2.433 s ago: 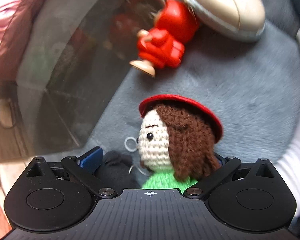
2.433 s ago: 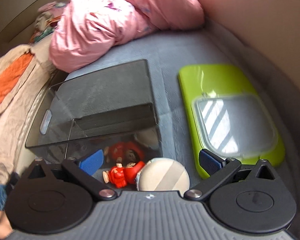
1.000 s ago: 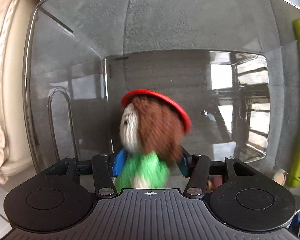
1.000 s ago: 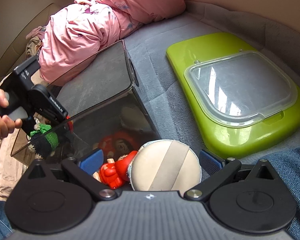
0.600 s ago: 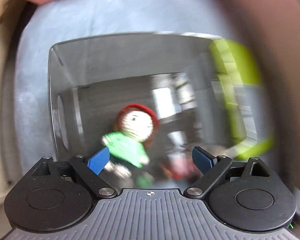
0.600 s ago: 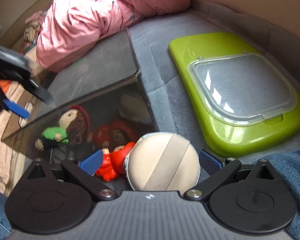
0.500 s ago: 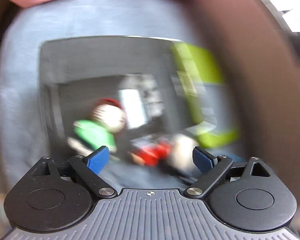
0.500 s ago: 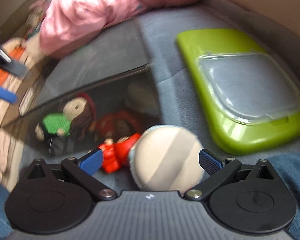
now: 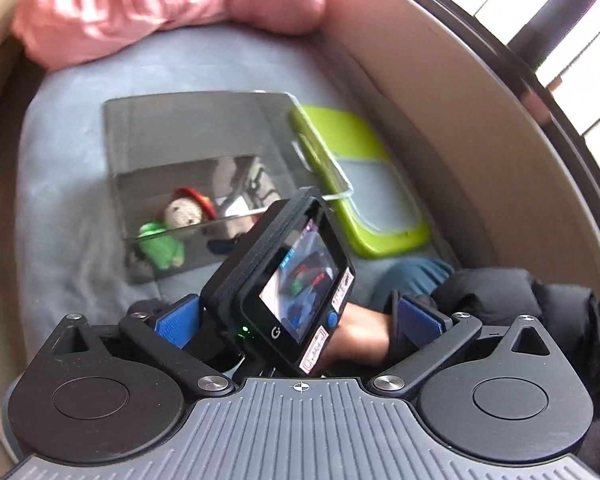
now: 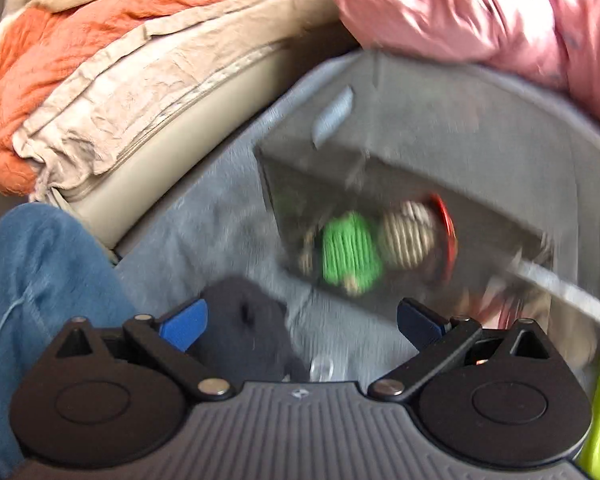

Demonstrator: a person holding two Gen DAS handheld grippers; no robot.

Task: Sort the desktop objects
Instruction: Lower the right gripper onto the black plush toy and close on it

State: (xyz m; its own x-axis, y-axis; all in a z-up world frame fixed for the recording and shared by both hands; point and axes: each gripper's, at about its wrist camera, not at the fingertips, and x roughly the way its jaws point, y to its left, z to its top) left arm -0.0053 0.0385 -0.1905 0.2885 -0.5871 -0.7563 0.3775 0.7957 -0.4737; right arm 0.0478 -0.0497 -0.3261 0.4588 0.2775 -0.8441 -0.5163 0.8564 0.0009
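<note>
A crochet doll [image 9: 172, 232] with a red hat and green body lies inside the clear smoky plastic box [image 9: 148, 136] on the grey cushion. It also shows, blurred, in the right wrist view [image 10: 364, 248], inside the box [image 10: 440, 144]. My left gripper [image 9: 296, 320] is open and empty, held back above the box. The right gripper's camera block [image 9: 288, 284] and the hand holding it sit in front of it. My right gripper [image 10: 300, 320] is open and empty, low over the cushion near the box's front left corner. A dark object [image 10: 244, 332] lies between its fingers.
A lime green lid [image 9: 356, 176] with a clear panel lies right of the box. A pink quilted jacket [image 9: 160, 12] lies behind the box. Orange and beige bedding [image 10: 100, 56] is piled at the left. A blue-clad leg [image 10: 28, 280] is at the near left.
My left gripper let go of the doll into the box and pulled back and up. My right gripper swung left, away from the round beige object and red figure, toward the box's left corner.
</note>
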